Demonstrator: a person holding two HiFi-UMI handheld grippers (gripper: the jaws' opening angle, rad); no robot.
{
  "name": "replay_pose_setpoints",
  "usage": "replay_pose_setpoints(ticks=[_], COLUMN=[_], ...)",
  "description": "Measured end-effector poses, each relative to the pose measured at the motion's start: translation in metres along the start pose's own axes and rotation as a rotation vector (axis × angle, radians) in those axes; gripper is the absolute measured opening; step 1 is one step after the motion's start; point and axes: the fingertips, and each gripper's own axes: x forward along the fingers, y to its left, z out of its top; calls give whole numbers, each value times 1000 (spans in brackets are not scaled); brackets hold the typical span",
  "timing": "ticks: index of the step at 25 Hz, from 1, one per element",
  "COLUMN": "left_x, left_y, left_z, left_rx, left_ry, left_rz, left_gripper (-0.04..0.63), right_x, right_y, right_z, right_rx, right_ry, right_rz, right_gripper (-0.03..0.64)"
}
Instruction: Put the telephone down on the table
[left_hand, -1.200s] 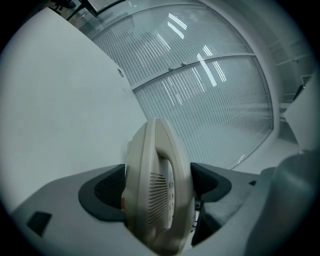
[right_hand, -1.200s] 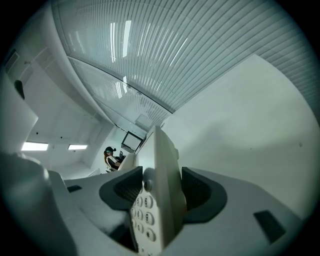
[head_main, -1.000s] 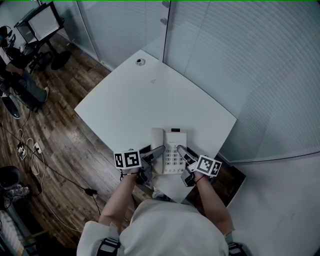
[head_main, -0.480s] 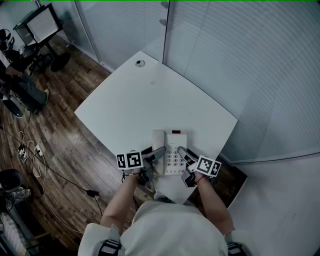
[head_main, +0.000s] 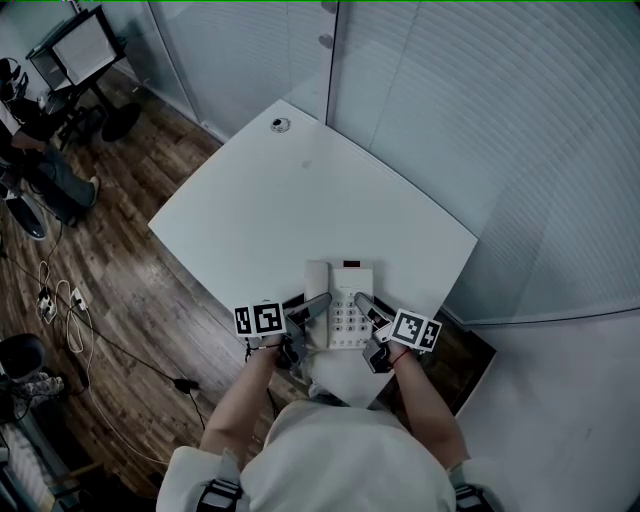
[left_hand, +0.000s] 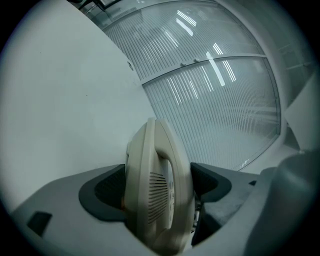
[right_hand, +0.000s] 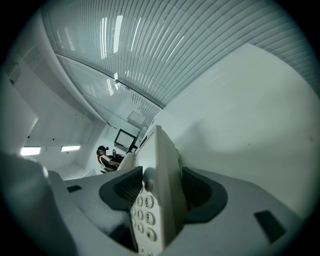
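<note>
A cream desk telephone (head_main: 340, 293) with handset and keypad sits over the near corner of the white table (head_main: 300, 200); I cannot tell whether it touches the top. My left gripper (head_main: 318, 304) is shut on its handset side, and in the left gripper view the telephone (left_hand: 156, 190) fills the gap of that gripper (left_hand: 157, 186) edge-on. My right gripper (head_main: 362, 302) is shut on the keypad side. The right gripper view has the telephone's (right_hand: 159, 195) number keys between the dark pads of the right gripper (right_hand: 161, 189).
A round cable grommet (head_main: 281, 124) sits at the table's far corner. Ribbed glass walls (head_main: 480, 130) stand behind and to the right. On the wood floor at left are cables (head_main: 60, 310), a seated person (head_main: 35, 140) and a monitor (head_main: 85, 45).
The left gripper has edged a little to the right. The telephone and the right gripper hold about the same place.
</note>
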Motion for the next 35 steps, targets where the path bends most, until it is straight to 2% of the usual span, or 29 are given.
replay_pose_setpoints(ticks=[16, 22, 28, 35], left_x=[3, -5, -17, -31], left_y=[4, 2, -8, -19], left_z=[1, 2, 8, -2], left_rx=[11, -16, -6, 50], left_ry=[-18, -76, -144, -202], left_rz=[38, 34, 17, 64], left_gripper=[402, 402, 402, 402], right_x=[3, -2, -7, -22], right_y=[-5, -5, -4, 10], right_z=[-1, -2, 1, 2], right_rx=[-3, 10, 5, -70], right_ry=[14, 16, -2, -44], right_rz=[-39, -33, -22, -8], right_gripper=[252, 252, 253, 252])
